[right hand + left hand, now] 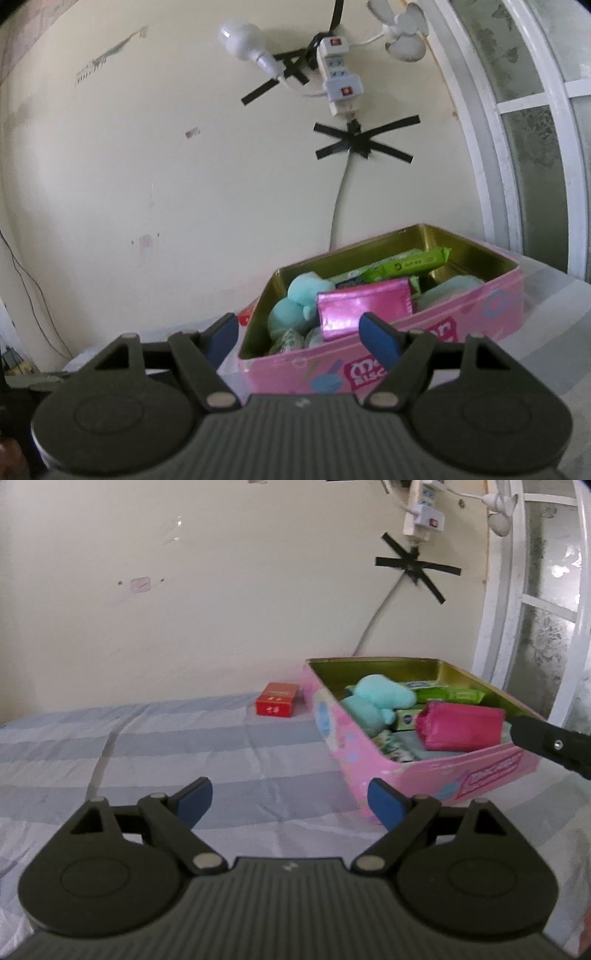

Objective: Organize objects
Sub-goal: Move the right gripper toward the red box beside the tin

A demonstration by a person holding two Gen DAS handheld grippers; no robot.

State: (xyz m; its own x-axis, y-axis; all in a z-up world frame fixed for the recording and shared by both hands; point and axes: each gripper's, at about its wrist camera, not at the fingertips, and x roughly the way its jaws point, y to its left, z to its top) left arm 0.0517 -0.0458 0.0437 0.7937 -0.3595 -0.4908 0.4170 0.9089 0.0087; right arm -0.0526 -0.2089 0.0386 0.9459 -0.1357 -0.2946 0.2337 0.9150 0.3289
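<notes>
A pink biscuit tin (491, 771) (480, 314) with a gold inside stands open on the striped bedsheet (166, 760). Inside lie a shiny magenta packet (461, 725) (364, 308), teal plush pieces (382, 696) (295, 306) and green packets (463, 695) (406, 264). A small red box (277, 699) sits on the sheet to the left of the tin, near the wall. My left gripper (290, 803) is open and empty, low over the sheet at the tin's near left corner. My right gripper (299, 338) is open and empty in front of the tin; one black finger of it (550, 744) shows at the right edge.
A cream wall stands close behind, with a taped power strip (341, 79), a bulb (240, 40) and a grey cable (340, 206) running down to the bed. A white window frame (491, 147) is on the right. Open sheet lies left of the tin.
</notes>
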